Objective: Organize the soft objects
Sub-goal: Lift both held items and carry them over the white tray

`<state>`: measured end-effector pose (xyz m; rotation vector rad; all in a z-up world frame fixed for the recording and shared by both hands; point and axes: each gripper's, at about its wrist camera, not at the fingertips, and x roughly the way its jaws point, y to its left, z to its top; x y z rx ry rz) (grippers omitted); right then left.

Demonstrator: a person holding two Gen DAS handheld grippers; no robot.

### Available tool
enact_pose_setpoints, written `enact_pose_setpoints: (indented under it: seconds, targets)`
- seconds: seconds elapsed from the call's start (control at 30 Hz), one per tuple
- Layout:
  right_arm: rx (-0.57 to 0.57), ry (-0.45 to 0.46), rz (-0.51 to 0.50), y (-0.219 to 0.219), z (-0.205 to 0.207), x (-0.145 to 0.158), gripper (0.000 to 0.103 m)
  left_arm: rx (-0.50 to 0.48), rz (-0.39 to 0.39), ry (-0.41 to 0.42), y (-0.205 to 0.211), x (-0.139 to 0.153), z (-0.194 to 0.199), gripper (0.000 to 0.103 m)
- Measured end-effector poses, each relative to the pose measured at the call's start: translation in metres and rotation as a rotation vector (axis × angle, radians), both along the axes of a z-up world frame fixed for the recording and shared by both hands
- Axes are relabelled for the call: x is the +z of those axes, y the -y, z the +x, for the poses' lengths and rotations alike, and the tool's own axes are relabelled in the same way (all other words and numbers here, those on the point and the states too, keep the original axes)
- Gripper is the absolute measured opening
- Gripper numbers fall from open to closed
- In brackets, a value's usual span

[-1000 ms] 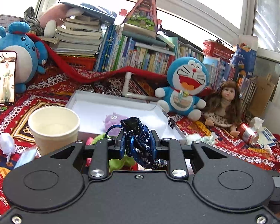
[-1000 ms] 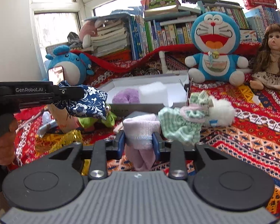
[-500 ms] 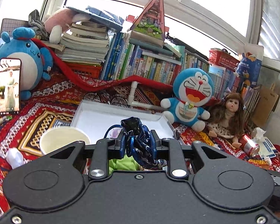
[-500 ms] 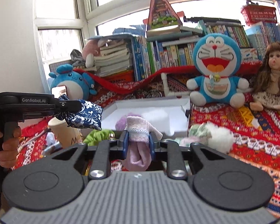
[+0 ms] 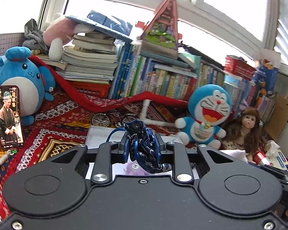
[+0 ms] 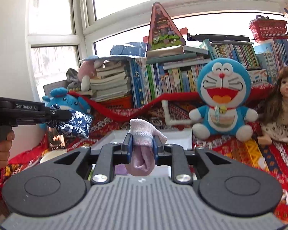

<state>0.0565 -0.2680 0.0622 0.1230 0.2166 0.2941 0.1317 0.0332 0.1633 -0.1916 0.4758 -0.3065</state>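
Observation:
My left gripper (image 5: pixel 142 141) is shut on a dark blue floral drawstring pouch (image 5: pixel 145 153), held in the air just before the near edge of a white open box (image 5: pixel 98 134). The right wrist view shows the same gripper (image 6: pixel 57 114) at the left with the pouch (image 6: pixel 74 123) hanging from it. My right gripper (image 6: pixel 143 143) is shut on a pale pink sock (image 6: pixel 142 132), which droops between the pads above the near side of the white box (image 6: pixel 178 138). A purple fuzzy item (image 5: pixel 133 169) lies in the box.
A Doraemon plush (image 6: pixel 222 95) and a doll (image 6: pixel 282 111) sit right of the box on the red patterned cloth. A blue round plush (image 5: pixel 19 84) and a propped phone (image 5: pixel 8 117) stand at the left. A paper cup (image 6: pixel 48 155) stands at the near left; stacked books (image 5: pixel 90 61) line the back.
Both grippers have risen with their loads. The right one lifted the pink sock off the cloth pile and tightened on it. The cup and green item dropped out of the left view.

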Motion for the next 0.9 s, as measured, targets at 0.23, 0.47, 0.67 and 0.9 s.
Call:
enact_pose_setpoints:
  seconds: [0.23,0.47,0.67,0.9]
  targets:
    - [-0.013,-0.045,0.009,0.0,0.05,0.015,0.026,0.085,-0.077,-0.213,0.001,-0.009,0.069,0.024]
    - [-0.033,-0.131,0.006,-0.003,0.102,0.011,0.026,0.227,-0.038,-0.33,0.008,-0.037,0.109,0.024]
    - [-0.051,-0.213,-0.011,-0.008,0.139,-0.006,0.026,0.291,-0.04,-0.452,0.006,-0.059,0.132,0.024]
    - [-0.079,-0.262,-0.045,-0.013,0.161,-0.023,0.026,0.366,0.005,-0.528,0.005,-0.08,0.148,0.024]
